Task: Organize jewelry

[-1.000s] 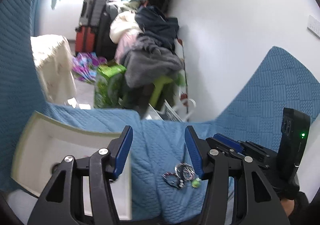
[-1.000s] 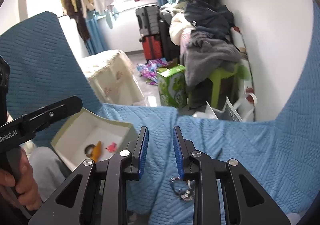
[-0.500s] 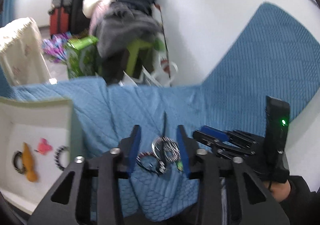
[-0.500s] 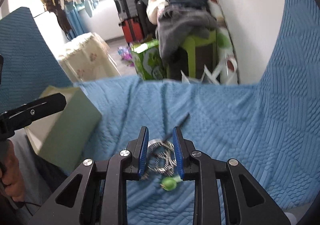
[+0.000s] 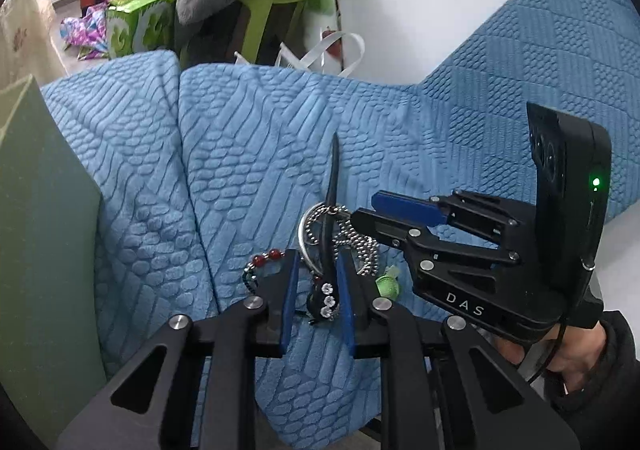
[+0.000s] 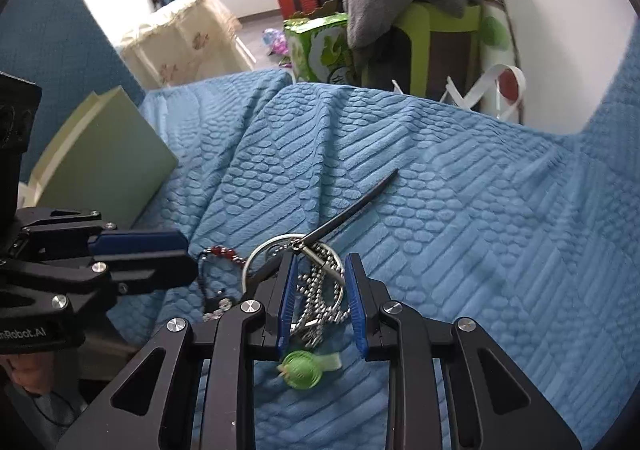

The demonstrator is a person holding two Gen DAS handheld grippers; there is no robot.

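Jewelry pile sits on the blue bedspread [image 5: 248,154], tangled: black hairpin [image 5: 332,186] threaded through a silver ring [image 5: 305,242], bead chain [image 5: 362,246] draped over both, a red-bead bracelet [image 5: 264,259] at the left edge, a green charm [image 5: 387,285] at the right. The box [image 6: 100,158] stands well apart to the left, its side towards me.

My left gripper [image 5: 317,300] is closing its jaws round the hairpin's flowered head; the pads are not pressing on it yet. My right gripper [image 6: 320,302] stands narrow, with the chain and ring between its jaws; I judge the pads are not clamped on them.

Risks:
- Both grippers are in the same knot. If each lifts its own piece, the hairpin could drag the ring and chain along, or the chain could snag and spill.
- The left pads may catch only the rounded head, which could slip or twist out.
- The bracelet lies just beside the left jaw and could get nipped along with the pin.
- The bedspread is soft and ridged, so the fingertips could pinch fabric.

Versus a second ago: both grippers were high then, with the pile small below them and the box interior showing. They have since come down and tipped onto the pile. My left jaws have narrowed a lot; my right jaws look unchanged.
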